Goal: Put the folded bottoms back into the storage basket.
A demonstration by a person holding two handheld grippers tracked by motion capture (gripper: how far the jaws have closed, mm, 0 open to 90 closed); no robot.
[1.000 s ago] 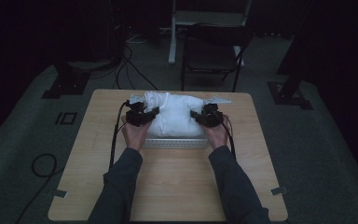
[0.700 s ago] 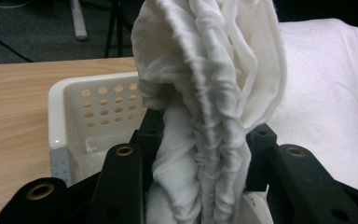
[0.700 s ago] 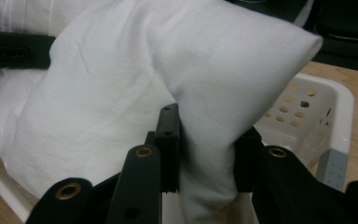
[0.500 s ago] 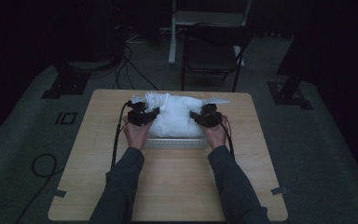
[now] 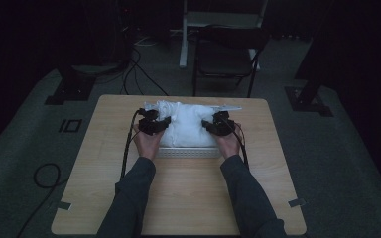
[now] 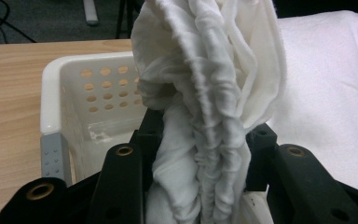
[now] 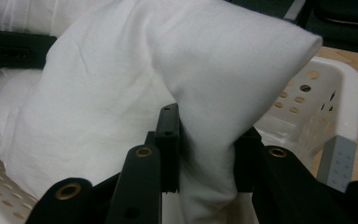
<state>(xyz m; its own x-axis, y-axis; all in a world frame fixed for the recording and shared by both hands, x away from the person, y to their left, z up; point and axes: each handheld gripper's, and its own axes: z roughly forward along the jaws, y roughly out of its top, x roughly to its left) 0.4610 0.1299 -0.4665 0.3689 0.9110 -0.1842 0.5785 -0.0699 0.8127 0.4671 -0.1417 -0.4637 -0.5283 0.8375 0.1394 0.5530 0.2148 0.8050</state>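
Left gripper view: bunched, crinkled white cloth [image 6: 205,107]

High view overhead facing forward, both gripper views close, sharing white cloth [image 5: 186,124]

Dim room: grey carpet [image 5: 25,148], dark chair [image 5: 225,57] behind wooden table [image 5: 188,198].

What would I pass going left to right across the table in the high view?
Bare table → left gripper → white cloth in its basket → right gripper → bare table.
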